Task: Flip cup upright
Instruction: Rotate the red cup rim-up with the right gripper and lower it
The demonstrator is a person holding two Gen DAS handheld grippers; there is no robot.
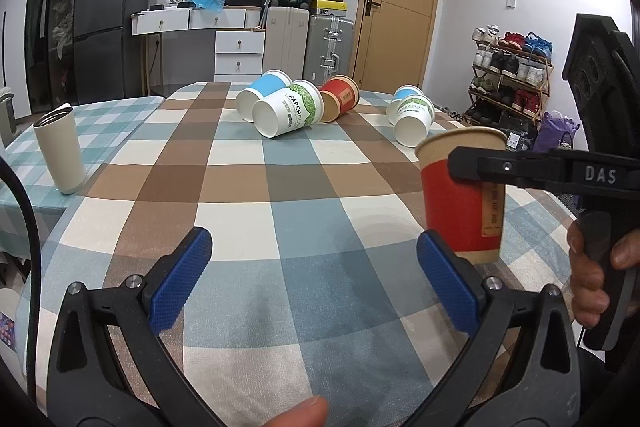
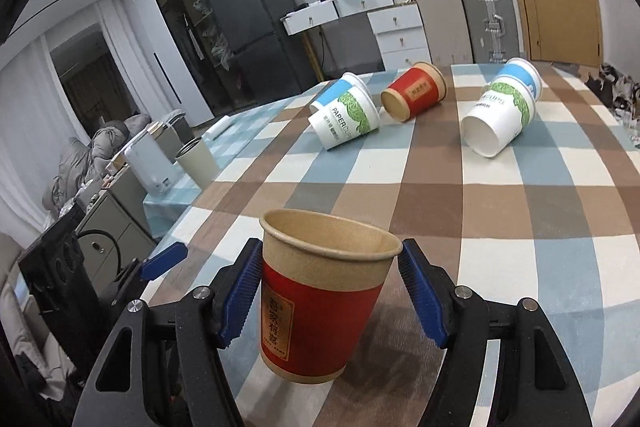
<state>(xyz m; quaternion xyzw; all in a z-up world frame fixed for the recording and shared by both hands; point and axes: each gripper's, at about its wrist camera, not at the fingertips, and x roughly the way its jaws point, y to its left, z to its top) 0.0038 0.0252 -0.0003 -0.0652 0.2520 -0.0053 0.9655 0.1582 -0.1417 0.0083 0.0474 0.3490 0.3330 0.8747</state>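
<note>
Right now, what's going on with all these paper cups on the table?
A person holds a claw tool in each hand. The right claw has a red paper cup between its blue pads, upright with its mouth up, just above the checked tablecloth. The left claw is open and holds nothing. Five more cups lie on their sides farther back, including another red one.

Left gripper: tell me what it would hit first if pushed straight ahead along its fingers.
The left gripper is open over bare checked tablecloth. Straight ahead, the first thing is probably the white PAPERCUPS cup lying on its side in the far cluster, though depth is unclear.
</note>
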